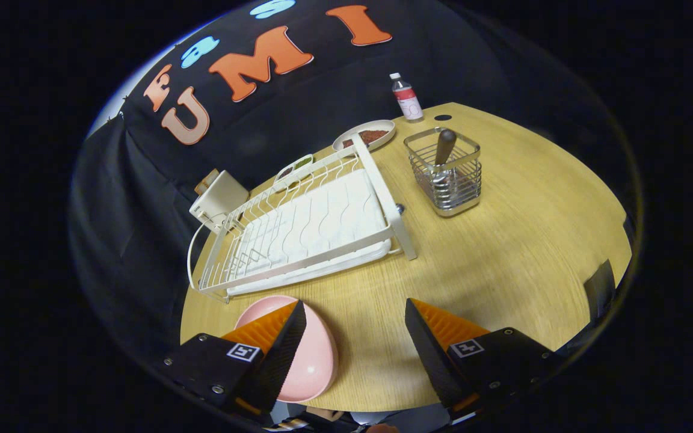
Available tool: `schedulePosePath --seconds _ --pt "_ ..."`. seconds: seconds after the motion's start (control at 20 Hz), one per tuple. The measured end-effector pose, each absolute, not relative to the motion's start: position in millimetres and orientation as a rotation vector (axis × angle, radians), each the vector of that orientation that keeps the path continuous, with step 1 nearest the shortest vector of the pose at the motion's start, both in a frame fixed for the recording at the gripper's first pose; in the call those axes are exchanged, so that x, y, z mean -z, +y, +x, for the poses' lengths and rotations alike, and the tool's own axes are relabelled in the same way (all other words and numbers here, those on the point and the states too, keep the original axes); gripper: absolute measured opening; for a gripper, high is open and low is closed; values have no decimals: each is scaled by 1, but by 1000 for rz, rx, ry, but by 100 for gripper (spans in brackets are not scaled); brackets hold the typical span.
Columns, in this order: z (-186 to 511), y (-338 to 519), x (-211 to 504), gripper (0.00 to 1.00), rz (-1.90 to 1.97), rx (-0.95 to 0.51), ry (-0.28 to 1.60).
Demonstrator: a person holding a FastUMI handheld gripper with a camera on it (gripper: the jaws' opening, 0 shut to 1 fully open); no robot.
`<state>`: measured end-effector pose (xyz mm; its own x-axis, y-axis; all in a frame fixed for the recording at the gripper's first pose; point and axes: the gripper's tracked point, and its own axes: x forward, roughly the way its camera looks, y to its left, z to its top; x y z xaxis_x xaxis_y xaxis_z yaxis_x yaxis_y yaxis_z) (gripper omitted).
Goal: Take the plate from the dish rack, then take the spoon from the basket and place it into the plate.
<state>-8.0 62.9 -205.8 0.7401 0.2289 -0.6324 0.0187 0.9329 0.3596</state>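
Observation:
A pink plate [313, 361] lies on the wooden table [503, 252], partly under my left finger and just in front of the white dish rack [310, 222], whose slots hold nothing. My gripper [355, 322] is open, with only bare table between the fingers. Beyond the fingers to the right stands a wire basket [446, 171] holding a spoon [443, 150] with its dark handle sticking up.
A small bottle [406, 96] stands at the table's far edge. A shallow white dish [366, 135] with something dark in it sits behind the rack, and a white box [219, 198] stands at the rack's far left corner.

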Motion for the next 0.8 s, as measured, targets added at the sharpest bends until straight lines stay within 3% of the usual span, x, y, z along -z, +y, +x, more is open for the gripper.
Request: schedulePosePath --seconds 0.3,0.8 --pt "13 0 168 99 295 -20 587" --pt "65 -55 104 98 102 138 110"
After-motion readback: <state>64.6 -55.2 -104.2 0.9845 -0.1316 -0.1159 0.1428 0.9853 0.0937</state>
